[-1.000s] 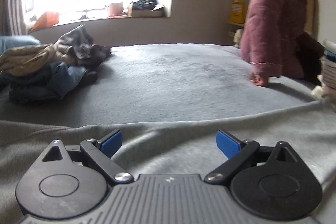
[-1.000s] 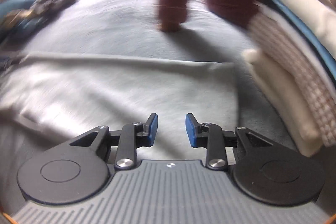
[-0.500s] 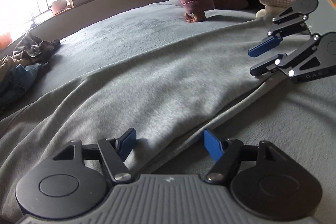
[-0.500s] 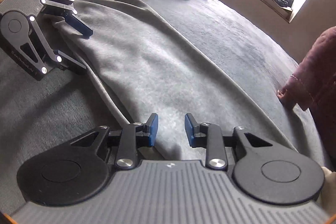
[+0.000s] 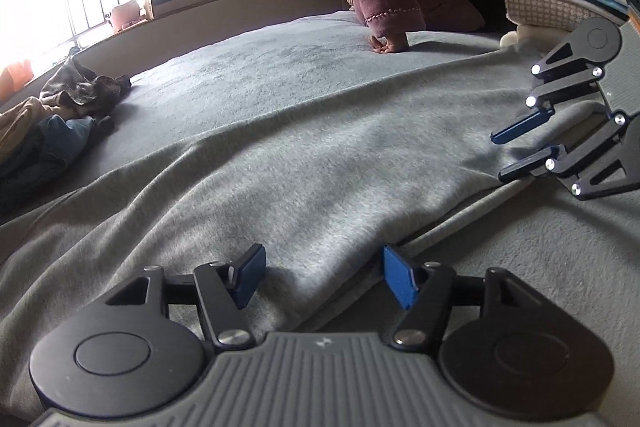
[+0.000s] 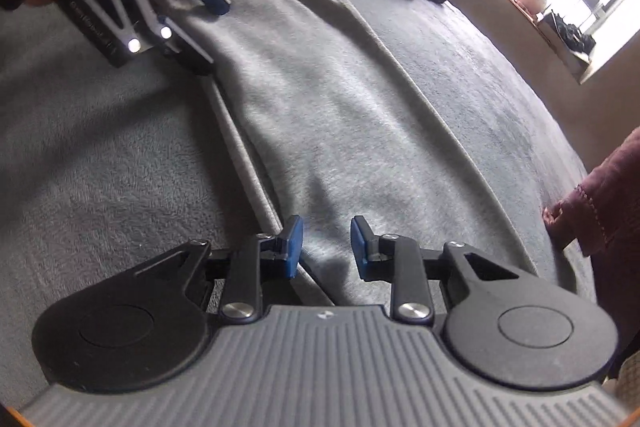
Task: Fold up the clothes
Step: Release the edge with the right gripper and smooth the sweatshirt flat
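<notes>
Grey garment (image 5: 304, 163) edge lies between the closing left hand-held gripper (image 5: 324, 277).

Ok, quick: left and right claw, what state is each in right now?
Left claw: closing around the grey garment's edge, pads not pressing yet.
Right claw: narrowly open astride the same edge, no grip.

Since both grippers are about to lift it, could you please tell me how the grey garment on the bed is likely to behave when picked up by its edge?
The grey garment will probably be floppy: it lies in soft ripples. Its fleecy surface suggests the pads should hold it without slipping. Spread wide between the left gripper, whose jaws are closing, and the right gripper, its middle would likely sag.
</notes>
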A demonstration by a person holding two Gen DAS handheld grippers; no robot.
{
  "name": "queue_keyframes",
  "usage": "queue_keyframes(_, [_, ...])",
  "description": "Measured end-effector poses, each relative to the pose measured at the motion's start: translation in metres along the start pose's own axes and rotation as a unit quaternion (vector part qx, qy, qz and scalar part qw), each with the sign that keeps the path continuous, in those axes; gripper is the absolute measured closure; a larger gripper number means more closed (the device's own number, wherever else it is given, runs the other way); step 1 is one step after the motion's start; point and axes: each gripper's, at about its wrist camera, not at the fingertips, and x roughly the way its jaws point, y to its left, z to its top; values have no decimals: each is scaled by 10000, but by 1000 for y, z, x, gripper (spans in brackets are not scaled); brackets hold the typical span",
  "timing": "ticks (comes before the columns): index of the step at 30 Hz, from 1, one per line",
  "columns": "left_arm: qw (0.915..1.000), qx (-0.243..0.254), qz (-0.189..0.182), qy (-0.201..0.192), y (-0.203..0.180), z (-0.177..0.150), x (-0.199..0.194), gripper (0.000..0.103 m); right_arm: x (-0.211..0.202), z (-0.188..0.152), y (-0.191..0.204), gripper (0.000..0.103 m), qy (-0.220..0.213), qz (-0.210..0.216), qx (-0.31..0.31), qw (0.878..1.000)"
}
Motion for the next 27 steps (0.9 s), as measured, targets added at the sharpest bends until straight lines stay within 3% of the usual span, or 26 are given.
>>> queue_keyframes(8, [9987, 513, -57, 1, -13, -6, 4, 35, 4, 7, 18, 79, 111, -138, -890, 9959])
queue_keyframes(11, [9994, 327, -93, 20, -8, -2, 6, 37, 5, 8, 21, 79, 117, -155, -1098, 9938])
queue_keyframes(18, [9993, -200, -297, -111, 4, 6, -2, 39, -5, 26, 3, 77, -340, 40, -239, 9991])
queue_keyframes(22, [9967, -483, -585, -295, 8, 9, -10, 36, 11, 28, 12, 77, -228, 198, -421, 9987])
queue_keyframes(27, [9997, -139, -221, -6, 0, 9, 11, 36, 9, 28, 19, 77, -204, 251, -600, 9977])
